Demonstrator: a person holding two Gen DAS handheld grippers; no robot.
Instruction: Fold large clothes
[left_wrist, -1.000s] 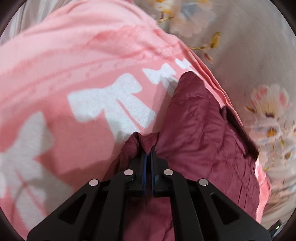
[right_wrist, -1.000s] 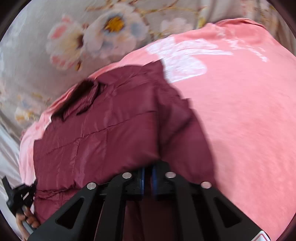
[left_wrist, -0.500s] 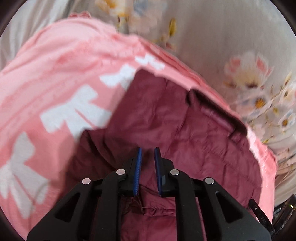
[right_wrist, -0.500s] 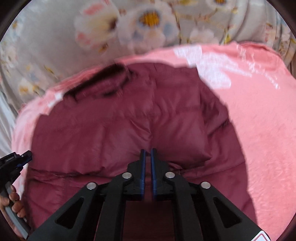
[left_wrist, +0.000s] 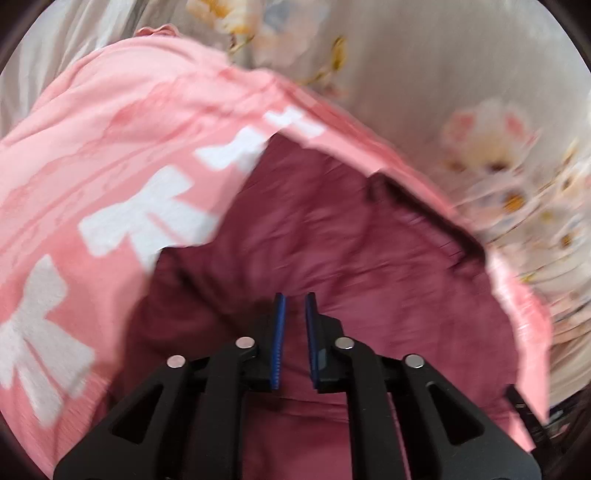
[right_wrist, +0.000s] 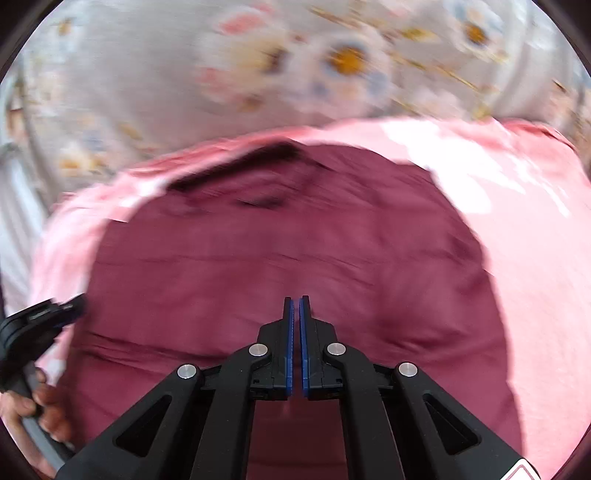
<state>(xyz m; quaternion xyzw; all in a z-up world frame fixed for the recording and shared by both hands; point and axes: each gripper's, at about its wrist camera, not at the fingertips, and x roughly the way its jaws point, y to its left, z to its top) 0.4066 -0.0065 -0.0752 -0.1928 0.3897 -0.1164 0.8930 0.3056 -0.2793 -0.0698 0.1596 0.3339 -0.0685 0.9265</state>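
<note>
One maroon quilted jacket (left_wrist: 332, 240) is lying folded on a pink bow-print blanket (left_wrist: 110, 147), its dark collar (right_wrist: 240, 166) apparently pointing toward the floral sheet (right_wrist: 147, 74). Left gripper (left_wrist: 294, 299) is opening, empty, having released the fabric; right gripper (right_wrist: 296, 301) is pressed together, empty.
</note>
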